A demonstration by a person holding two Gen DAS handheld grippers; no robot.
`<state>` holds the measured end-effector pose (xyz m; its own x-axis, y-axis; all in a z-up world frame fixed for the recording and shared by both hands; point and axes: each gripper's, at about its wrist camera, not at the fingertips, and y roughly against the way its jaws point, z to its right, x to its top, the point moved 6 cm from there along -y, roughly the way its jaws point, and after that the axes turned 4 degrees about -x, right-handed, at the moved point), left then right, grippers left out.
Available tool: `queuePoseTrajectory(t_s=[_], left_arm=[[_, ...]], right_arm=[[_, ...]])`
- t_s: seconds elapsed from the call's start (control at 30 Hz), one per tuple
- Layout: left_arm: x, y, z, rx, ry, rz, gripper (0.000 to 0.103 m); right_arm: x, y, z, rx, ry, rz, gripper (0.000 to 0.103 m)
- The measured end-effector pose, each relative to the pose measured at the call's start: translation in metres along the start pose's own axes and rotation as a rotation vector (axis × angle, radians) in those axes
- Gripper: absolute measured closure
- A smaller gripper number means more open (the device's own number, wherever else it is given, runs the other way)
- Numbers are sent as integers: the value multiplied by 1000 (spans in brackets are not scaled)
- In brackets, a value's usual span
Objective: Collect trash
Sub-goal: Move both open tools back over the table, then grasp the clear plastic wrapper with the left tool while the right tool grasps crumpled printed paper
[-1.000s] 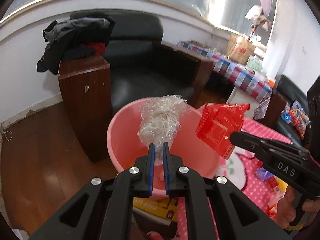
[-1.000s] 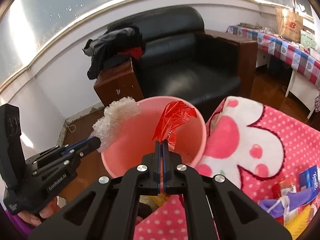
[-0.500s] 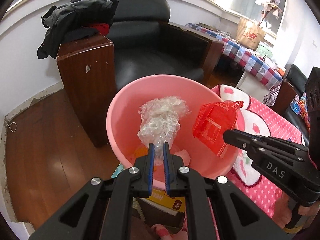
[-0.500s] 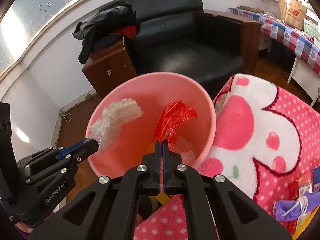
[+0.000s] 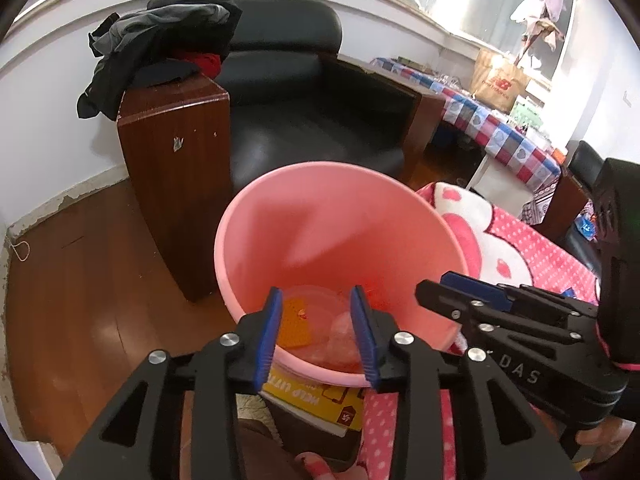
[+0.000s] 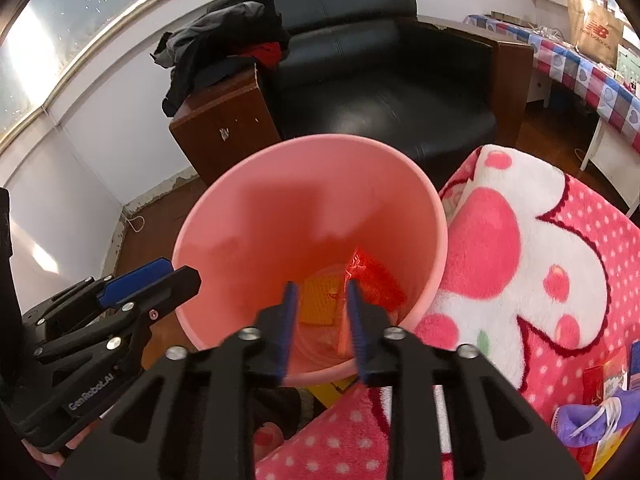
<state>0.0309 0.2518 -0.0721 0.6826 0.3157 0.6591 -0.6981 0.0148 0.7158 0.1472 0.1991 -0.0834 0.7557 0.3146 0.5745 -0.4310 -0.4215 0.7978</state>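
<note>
Both your grippers hang over the pink bin [image 5: 336, 216], and both have their jaws apart with nothing between them. Your left gripper [image 5: 318, 332] sits at the rim's 6 o'clock; your right gripper [image 6: 322, 320] is there too in its own view. The red wrapper [image 6: 374, 276] lies at the bin's bottom, at 3 o'clock of an orange card [image 6: 320, 298]. The blanket [image 6: 532, 264] touches the bin at 3 o'clock.

White walls with a bright window strip above, brown wood floor [image 5: 80, 280], black leather armchair [image 5: 312, 120], wooden side cabinet [image 5: 176, 152] topped with dark clothes [image 5: 160, 48], checkered-cloth table [image 5: 500, 132] at right.
</note>
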Motion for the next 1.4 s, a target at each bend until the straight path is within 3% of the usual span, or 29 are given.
queuePoseTrajectory(t_s=[0.27, 0.43, 0.83, 1.23, 1.4], left_arm=[[5, 24, 13, -57, -5, 59, 61], [2, 35, 28, -98, -19, 81, 60], [-20, 50, 99, -241, -141, 69, 60], [-66, 61, 184, -435, -342, 2, 54], [-94, 59, 218, -531, -413, -87, 54]], right_arm=[[-3, 30, 9, -5, -19, 65, 74], [-14, 60, 23, -53, -14, 113, 74], [-59, 147, 98, -152, -113, 168, 74], [-127, 223, 181, -301, -274, 202, 74], [-161, 240, 202, -338, -344, 181, 74]])
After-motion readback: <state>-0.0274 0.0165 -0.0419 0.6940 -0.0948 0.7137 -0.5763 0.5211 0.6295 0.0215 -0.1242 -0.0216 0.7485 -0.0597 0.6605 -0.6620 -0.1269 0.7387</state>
